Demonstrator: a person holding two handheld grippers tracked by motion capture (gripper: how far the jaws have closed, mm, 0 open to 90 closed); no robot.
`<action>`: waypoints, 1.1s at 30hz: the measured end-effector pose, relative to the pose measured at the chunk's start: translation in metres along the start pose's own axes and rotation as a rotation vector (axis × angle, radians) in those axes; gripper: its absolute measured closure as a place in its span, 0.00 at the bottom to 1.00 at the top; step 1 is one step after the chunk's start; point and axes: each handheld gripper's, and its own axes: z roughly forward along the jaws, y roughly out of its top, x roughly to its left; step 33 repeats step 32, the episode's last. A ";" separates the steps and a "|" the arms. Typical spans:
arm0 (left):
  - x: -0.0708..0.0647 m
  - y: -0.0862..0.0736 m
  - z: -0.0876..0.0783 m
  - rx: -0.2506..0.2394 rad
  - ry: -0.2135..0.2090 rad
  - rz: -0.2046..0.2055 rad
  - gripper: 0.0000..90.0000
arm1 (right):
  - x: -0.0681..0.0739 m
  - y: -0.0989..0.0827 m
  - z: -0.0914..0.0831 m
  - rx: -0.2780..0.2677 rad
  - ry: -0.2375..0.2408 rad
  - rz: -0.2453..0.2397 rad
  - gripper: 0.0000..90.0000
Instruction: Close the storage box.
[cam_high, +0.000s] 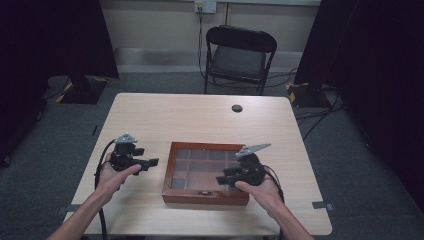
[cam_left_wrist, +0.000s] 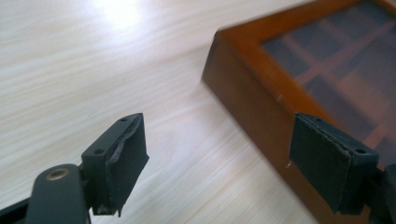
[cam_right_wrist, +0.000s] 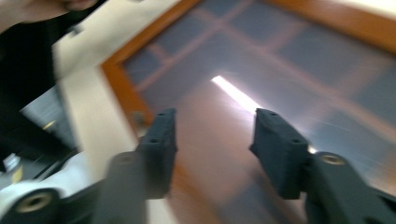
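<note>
A shallow wooden box (cam_high: 205, 173) with a glass lid over divided compartments lies flat at the near middle of a pale table (cam_high: 200, 120), its long axis running side to side. The right gripper (cam_high: 223, 179), jaws apart and empty, hangs over the box's near right corner, closest to it. The left gripper (cam_high: 152, 162), also open and empty, hovers just beside its left wall.
</note>
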 end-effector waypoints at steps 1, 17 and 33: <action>0.002 -0.003 -0.001 0.002 0.010 -0.010 0.21 | -0.004 -0.002 -0.005 -0.011 -0.027 0.016 0.45; 0.033 -0.040 0.013 0.161 0.232 0.004 0.21 | -0.097 -0.062 -0.038 0.027 -0.440 0.315 0.16; 0.038 -0.053 0.019 0.038 0.249 -0.003 0.00 | -0.098 -0.080 -0.004 -0.043 -0.666 0.189 0.00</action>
